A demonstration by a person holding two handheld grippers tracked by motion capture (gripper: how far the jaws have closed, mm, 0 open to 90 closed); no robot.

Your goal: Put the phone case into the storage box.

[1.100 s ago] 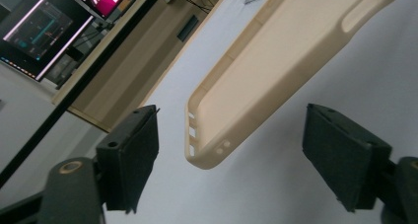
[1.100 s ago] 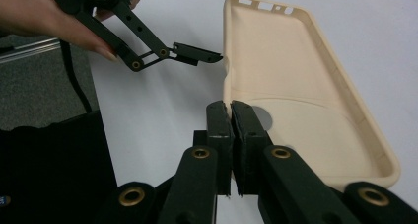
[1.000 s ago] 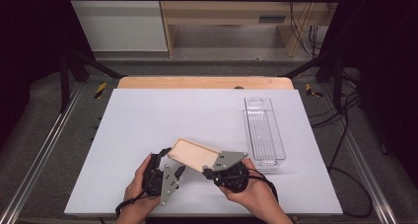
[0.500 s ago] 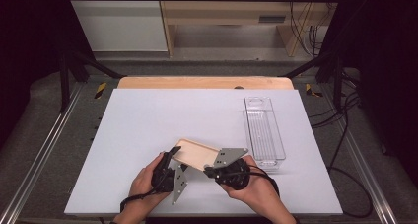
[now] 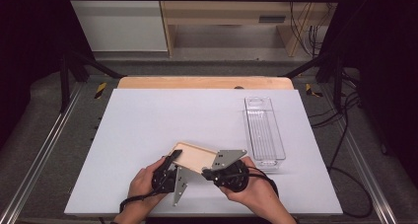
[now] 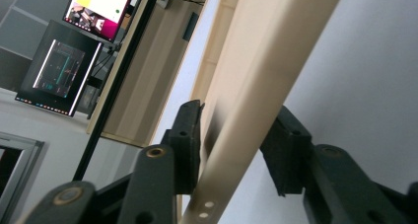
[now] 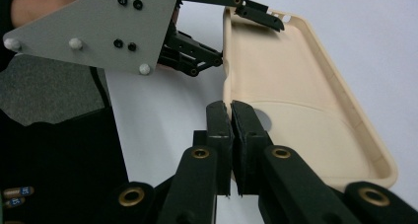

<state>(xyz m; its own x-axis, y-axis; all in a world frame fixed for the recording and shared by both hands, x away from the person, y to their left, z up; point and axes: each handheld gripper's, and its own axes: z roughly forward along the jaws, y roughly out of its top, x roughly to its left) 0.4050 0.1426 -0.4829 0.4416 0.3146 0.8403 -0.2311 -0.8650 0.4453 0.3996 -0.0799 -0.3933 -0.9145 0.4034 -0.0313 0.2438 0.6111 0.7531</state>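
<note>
Two grippers hold a tan tray [image 5: 194,156].
The right gripper [image 7: 230,116] pinches its edge; the left gripper [image 6: 236,135] has been closing around its rim.

A clear plastic tray [image 5: 264,131] lies lengthwise on the right part of the white table [image 5: 162,120]. Beyond the table's far edge runs a wooden board [image 5: 204,83], with a pale wooden shelf [image 5: 231,13] behind it. Cables [image 5: 345,120] trail along the floor at right. Two lit monitors [image 6: 74,41] stand off to the side.
</note>
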